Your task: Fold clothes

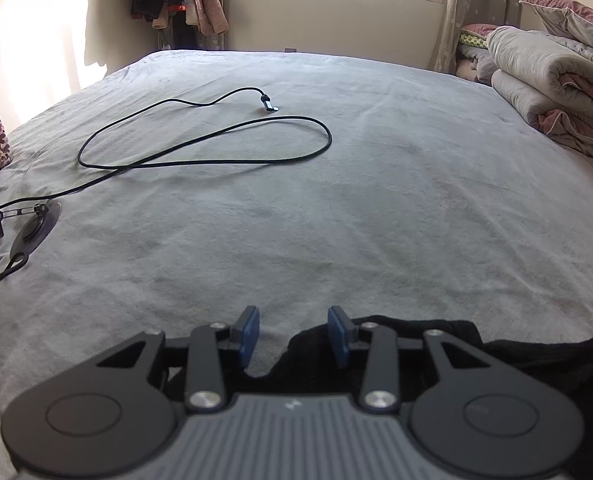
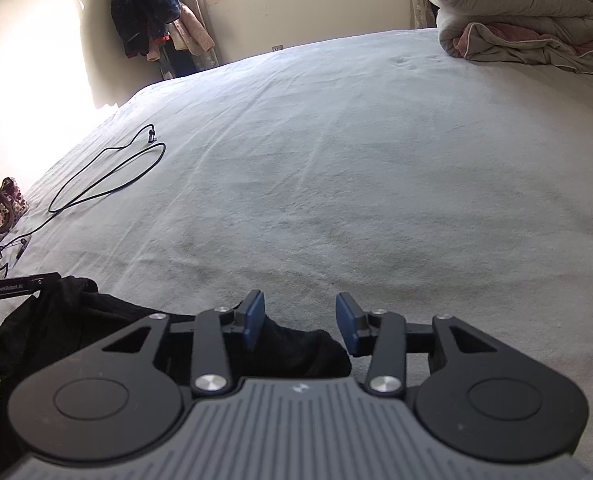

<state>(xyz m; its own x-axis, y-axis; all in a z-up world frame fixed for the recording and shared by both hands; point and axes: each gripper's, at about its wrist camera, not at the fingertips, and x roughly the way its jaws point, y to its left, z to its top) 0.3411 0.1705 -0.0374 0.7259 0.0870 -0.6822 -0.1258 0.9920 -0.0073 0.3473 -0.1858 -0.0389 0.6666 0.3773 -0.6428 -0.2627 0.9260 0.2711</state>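
A wide bed [image 1: 336, 200] under a soft, faintly creased grey sheet fills the sunlit room, window at its far end. Both grippers tilt down over the near edge: the left gripper [image 1: 294, 334] and right gripper [image 2: 300, 320] each stand with blue pads parted, grasping nothing. The black garment [image 2: 76, 320], limp and matte, lies rumpled on the sheet beneath and between them. A thin black cable [image 1: 200, 140] loops to the left, a flowered bag [image 2: 0, 208] sits at the edge, and puffy folded quilts [image 1: 556, 80] are stacked on the right.
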